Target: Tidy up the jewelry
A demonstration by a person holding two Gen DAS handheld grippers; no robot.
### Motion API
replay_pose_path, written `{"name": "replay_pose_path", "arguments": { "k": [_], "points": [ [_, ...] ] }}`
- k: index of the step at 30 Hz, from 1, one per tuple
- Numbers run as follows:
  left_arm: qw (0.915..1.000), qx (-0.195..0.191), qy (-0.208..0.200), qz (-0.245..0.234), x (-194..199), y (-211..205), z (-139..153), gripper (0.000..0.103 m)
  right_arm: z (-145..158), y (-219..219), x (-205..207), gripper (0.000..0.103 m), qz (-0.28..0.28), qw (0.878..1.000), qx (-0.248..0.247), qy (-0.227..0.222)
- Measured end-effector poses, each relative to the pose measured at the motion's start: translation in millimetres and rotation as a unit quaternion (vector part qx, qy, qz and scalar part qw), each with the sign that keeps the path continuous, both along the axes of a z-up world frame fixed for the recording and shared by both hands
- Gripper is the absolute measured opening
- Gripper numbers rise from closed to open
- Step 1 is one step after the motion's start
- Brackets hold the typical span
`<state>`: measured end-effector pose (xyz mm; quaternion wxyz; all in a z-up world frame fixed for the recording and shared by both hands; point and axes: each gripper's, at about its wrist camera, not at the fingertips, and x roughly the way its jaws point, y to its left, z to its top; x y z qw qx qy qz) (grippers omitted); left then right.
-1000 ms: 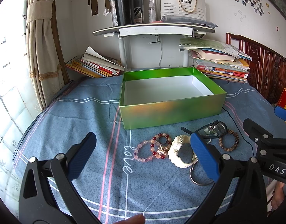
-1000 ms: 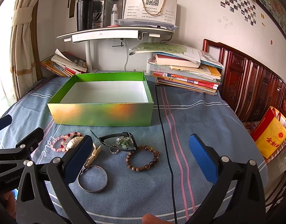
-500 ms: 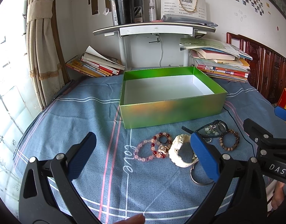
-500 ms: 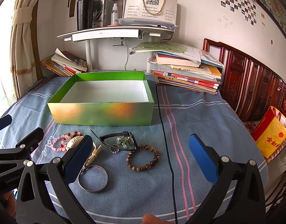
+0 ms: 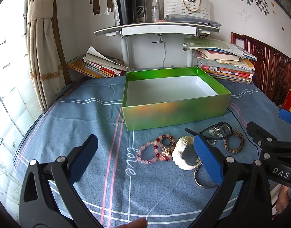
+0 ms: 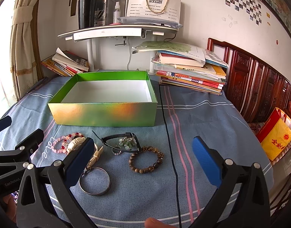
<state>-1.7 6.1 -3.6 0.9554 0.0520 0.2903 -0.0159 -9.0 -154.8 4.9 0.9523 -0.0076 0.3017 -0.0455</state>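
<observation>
Jewelry pile's white watch point(image 6: 75, 144) sits half-hidden behind the right gripper's point(image 6: 143, 159) fingers.

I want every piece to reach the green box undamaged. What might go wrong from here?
The pink bead bracelet, a ring and the white watch lie touching, so the open left gripper may lift or drag a neighbour. The small charms sit tangled on the black watch and could snag. The flat silver bangle may slip from the open right gripper.
</observation>
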Motion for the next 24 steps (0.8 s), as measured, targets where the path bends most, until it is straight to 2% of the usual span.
{"name": "replay_pose_path", "arguments": {
  "k": [24],
  "points": [
    [1.0, -0.001, 0.002, 0.0, 0.7, -0.5, 0.3, 0.1, 0.2, -0.9, 0.8, 0.101, 0.0, 1.0, 0.001, 0.002]
  ]
}}
